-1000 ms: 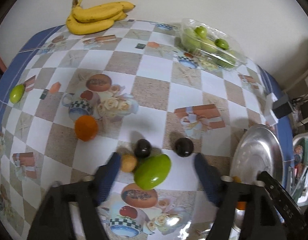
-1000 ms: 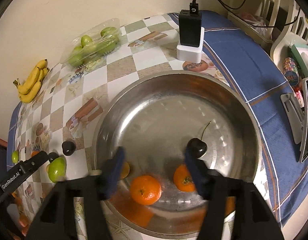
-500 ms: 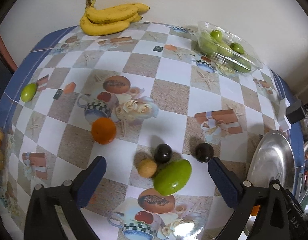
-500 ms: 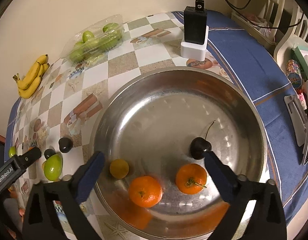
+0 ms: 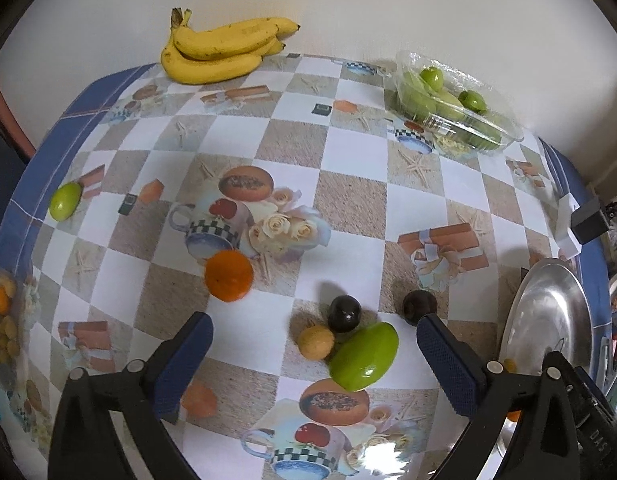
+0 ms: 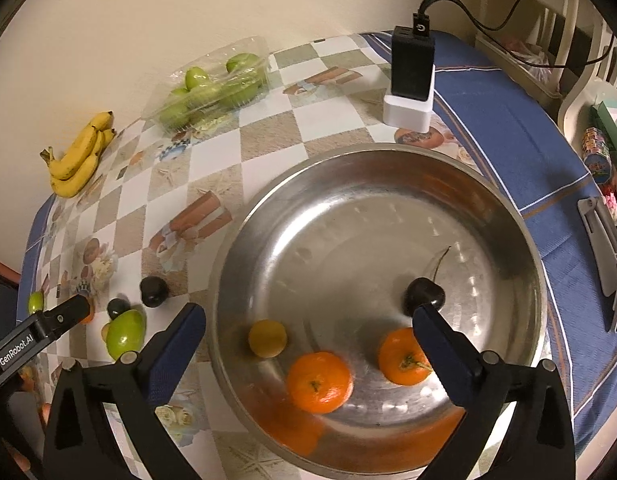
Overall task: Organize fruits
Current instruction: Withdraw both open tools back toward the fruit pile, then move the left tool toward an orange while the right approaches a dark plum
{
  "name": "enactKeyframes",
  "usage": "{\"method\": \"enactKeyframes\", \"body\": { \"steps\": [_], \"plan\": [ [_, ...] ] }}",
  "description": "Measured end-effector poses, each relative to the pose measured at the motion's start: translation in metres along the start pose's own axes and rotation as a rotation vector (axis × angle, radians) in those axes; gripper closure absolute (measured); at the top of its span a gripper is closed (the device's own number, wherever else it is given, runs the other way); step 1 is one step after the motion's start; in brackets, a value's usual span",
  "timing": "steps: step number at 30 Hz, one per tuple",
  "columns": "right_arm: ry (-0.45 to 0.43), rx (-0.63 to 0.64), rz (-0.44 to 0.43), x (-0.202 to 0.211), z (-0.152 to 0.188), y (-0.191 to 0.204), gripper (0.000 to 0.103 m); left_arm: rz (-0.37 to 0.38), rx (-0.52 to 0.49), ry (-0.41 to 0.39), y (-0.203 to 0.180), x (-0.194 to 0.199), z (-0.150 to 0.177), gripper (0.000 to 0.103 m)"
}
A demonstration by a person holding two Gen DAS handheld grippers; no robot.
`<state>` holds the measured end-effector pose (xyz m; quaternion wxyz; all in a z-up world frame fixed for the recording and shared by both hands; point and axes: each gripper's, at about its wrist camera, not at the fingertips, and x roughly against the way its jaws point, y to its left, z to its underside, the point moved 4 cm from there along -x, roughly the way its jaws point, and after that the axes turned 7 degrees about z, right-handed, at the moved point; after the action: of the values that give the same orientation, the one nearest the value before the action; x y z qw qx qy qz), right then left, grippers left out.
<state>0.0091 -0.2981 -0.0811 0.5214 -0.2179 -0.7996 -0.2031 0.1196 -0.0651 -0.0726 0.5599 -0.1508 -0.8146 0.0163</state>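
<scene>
My left gripper (image 5: 312, 322) stands open, low over the checked tablecloth. Between its spread fingers lie a green mango-shaped fruit (image 5: 364, 356), a small tan fruit (image 5: 315, 343) and a dark round fruit (image 5: 344, 314), all untouched. A second dark fruit (image 5: 418, 307) sits just past the right fingertip. A mandarin (image 5: 228, 276) lies further left. My right gripper (image 6: 308, 314) hangs open and empty over the steel bowl (image 6: 268, 200). The bowl holds two mandarins (image 6: 319, 382) (image 6: 404, 356), a small yellow fruit (image 6: 267, 338) and a stemmed cherry (image 6: 422, 294).
Bananas (image 5: 220, 50) and a clear box of green fruits (image 5: 448, 104) sit by the back wall. A small green fruit (image 5: 65, 201) lies near the table's left edge. A black charger (image 6: 412, 64) on a white base stands behind the bowl, with clutter off the right edge.
Both grippers' jaws have spread from a narrower gap to wide apart. The small yellow fruit, earlier beside the right gripper's left finger, now lies free in the bowl.
</scene>
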Motion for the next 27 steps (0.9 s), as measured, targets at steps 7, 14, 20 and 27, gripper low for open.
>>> {"method": "enactKeyframes", "body": {
  "steps": [7,14,20,27],
  "plan": [
    [-0.022,0.051,-0.005,0.006,-0.001,0.020,0.000,-0.016,-0.004,-0.034,0.023,0.013,-0.009,0.000],
    [-0.027,0.071,-0.046,0.009,0.000,0.041,0.000,-0.030,0.070,-0.070,0.065,0.027,-0.019,0.000],
    [-0.047,0.127,-0.091,0.017,0.003,0.075,0.000,-0.062,0.101,-0.084,0.091,0.033,-0.021,0.000],
    [-0.036,0.181,-0.159,0.017,0.010,0.114,0.000,-0.063,0.100,-0.091,0.102,0.033,-0.022,0.000]
  ]
}}
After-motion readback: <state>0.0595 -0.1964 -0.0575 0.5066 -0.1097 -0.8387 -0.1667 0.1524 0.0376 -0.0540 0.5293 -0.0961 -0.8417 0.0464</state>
